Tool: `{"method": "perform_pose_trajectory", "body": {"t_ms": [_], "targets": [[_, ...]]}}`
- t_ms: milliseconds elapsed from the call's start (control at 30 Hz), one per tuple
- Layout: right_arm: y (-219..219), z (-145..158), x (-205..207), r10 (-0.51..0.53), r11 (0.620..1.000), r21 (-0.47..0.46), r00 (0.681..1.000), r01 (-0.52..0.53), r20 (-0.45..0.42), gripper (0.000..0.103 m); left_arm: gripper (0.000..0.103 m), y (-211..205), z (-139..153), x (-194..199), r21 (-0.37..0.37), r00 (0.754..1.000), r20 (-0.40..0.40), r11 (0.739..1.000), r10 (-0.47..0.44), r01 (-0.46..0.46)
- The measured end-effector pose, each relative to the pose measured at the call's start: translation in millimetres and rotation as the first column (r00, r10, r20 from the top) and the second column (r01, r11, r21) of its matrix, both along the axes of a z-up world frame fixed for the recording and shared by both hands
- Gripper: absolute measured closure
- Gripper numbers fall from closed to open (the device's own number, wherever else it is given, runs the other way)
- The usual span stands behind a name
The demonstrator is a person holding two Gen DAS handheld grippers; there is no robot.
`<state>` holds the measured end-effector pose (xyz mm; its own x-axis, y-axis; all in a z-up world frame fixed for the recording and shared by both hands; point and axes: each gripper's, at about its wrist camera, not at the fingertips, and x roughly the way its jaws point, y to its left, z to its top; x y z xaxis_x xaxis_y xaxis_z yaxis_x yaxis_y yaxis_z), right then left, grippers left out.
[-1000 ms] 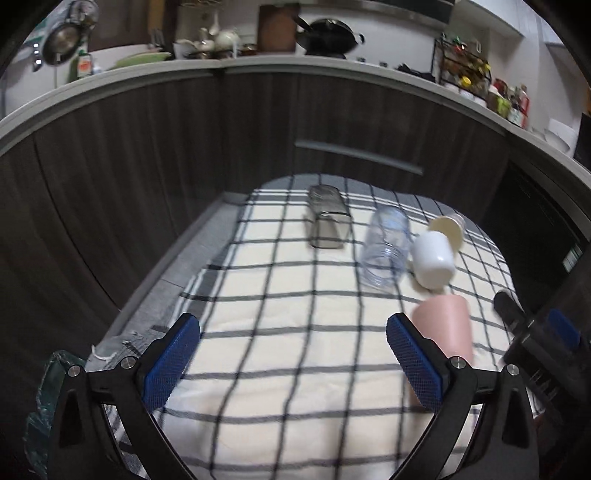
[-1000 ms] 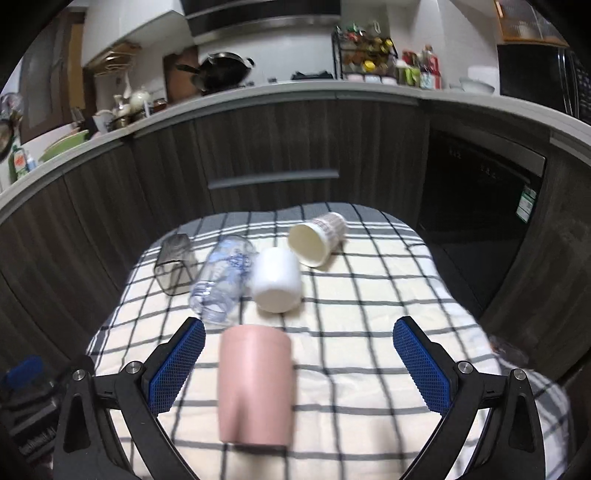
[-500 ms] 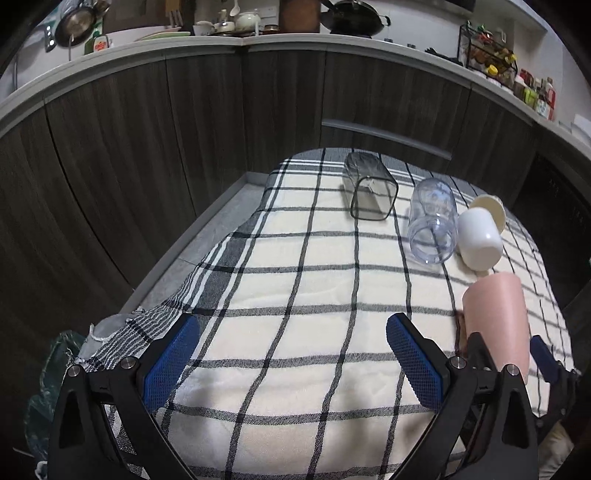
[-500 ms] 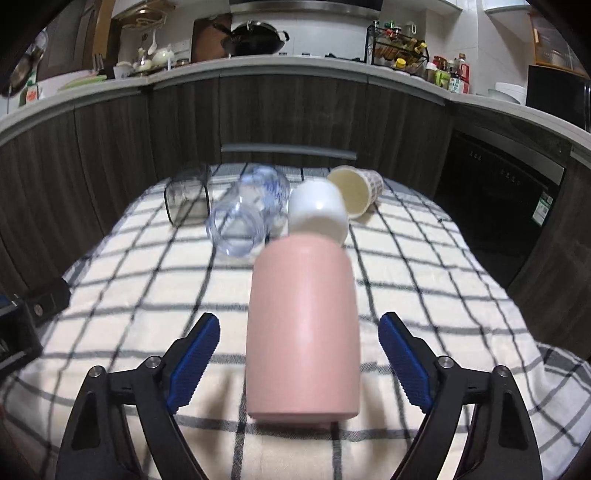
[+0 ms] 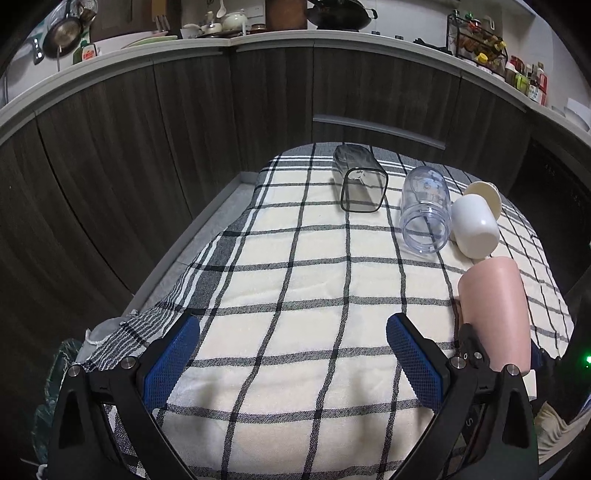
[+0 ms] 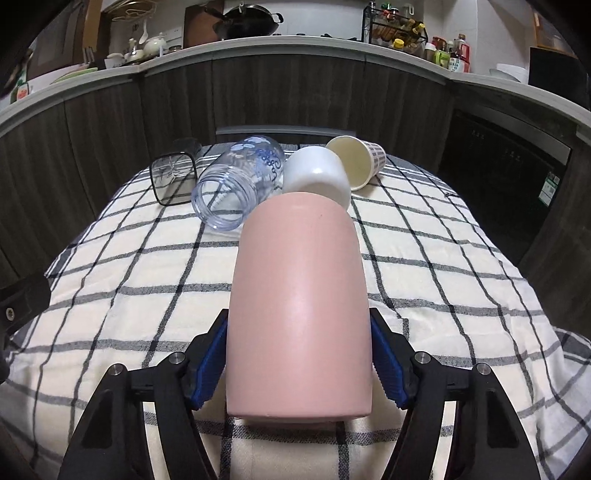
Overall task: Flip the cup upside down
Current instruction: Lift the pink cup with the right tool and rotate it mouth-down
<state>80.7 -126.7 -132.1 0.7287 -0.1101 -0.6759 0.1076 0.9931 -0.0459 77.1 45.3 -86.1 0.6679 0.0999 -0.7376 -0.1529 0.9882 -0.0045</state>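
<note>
A checked cloth (image 6: 424, 266), cream w/ black lines, covered the table (image 5: 207, 236), and dark wood cabinets (image 5: 122, 155) curved around it under a kitchen counter. Nearest in the right wrist view, the right gripper (image 6: 299, 363) was clamped on the pink cup (image 6: 299, 295): both blue pads (image 6: 208, 360) pressed on the cup's sides near its close end. The cup lay along the fingers w/ its far end pointing away; I cannot tell which end was the mouth. In the left wrist view the same pink cup (image 5: 495, 306) showed at the right side, over the cloth, w/ part of the right gripper dark beside it.

The left gripper (image 5: 291, 360) was spread wide, nothing between its blue pads (image 5: 171, 360), over the near part of the cloth, well apart from the cup.

Farther back, four other vessels lay on their sides in a row. Just behind the pink cup was a white cup (image 6: 319, 175), touching a clear plastic jar (image 6: 240, 181) w/ blue print, its mouth facing the camera. Left of the jar lay a smoky square glass (image 6: 173, 173). Right of the white cup lay a paper cup (image 6: 356, 160) w/ a plaid pattern, open side toward the camera.

Farthest, on the counter, stood a wok (image 6: 251, 18), a teapot (image 6: 155, 40) and a rack of bottles (image 6: 399, 27)
</note>
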Motion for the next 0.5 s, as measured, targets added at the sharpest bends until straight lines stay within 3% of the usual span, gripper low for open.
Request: {"method": "perform_pose_trajectory", "body": {"t_ms": [167, 333, 433, 500], "targets": [[-1, 8, 0, 0.028, 0.999, 0.021, 0.999, -0.028, -0.027, 0.034, 0.0, 6, 3, 1, -0.041, 1.0, -0.014, 0.999, 0.01, -0.011], [-7, 36, 3, 0.09, 0.995, 0.045, 0.993, -0.087, -0.076, 0.034, 0.0, 8, 26, -3, -0.076, 1.0, 0.002, 0.997, 0.021, -0.021], [-7, 53, 14, 0.161, 0.986, 0.068, 0.97, -0.151, -0.18, 0.034, 0.0, 7, 42, -6, -0.085, 1.0, 0.021, 0.996, 0.018, -0.016], [-7, 62, 25, 0.214, 0.976, 0.096, 0.932, -0.194, -0.291, 0.034, 0.0, 6, 55, -8, -0.091, 0.999, 0.041, 0.996, 0.014, -0.01]]}}
